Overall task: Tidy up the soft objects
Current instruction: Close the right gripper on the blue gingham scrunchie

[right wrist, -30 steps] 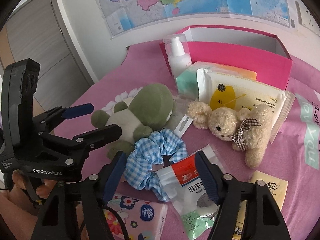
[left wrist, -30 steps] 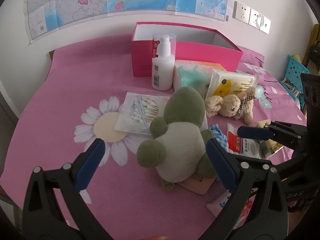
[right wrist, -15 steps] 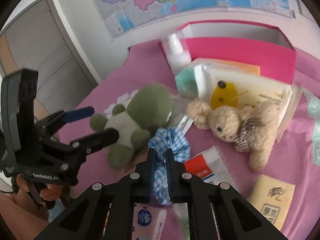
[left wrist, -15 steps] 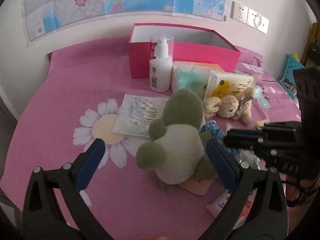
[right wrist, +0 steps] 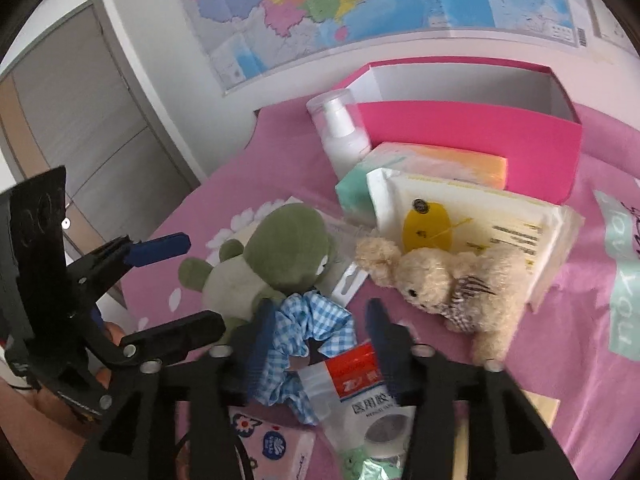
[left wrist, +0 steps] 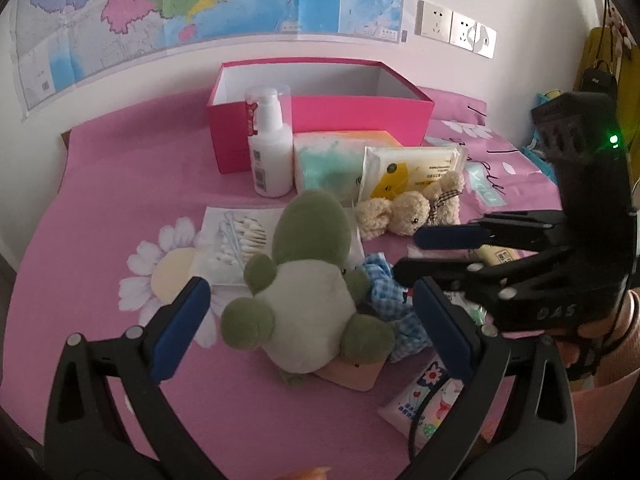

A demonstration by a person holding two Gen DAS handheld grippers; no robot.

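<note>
A home bedroom: pink floral bedsheet [left wrist: 120,184], wall map [left wrist: 200,4], plush toys.

Your left gripper [left wrist: 308,320], a black two-finger clamp with blue pads, tilts downward with its jaws spread wide, and the pads press on nothing. Your right gripper [right wrist: 318,330], the same black clamp with blue pads, also points down at a slant; its jaws are opening, the gap about half wide, and neither pad is pressing on anything. Seen from the left camera, the right gripper [left wrist: 404,254] reaches in from the right side, just beyond your left gripper's right fingertip. Your hand [left wrist: 600,332] wraps its handle, and part of your other hand [right wrist: 108,344] shows behind the left gripper [right wrist: 196,284].
</note>
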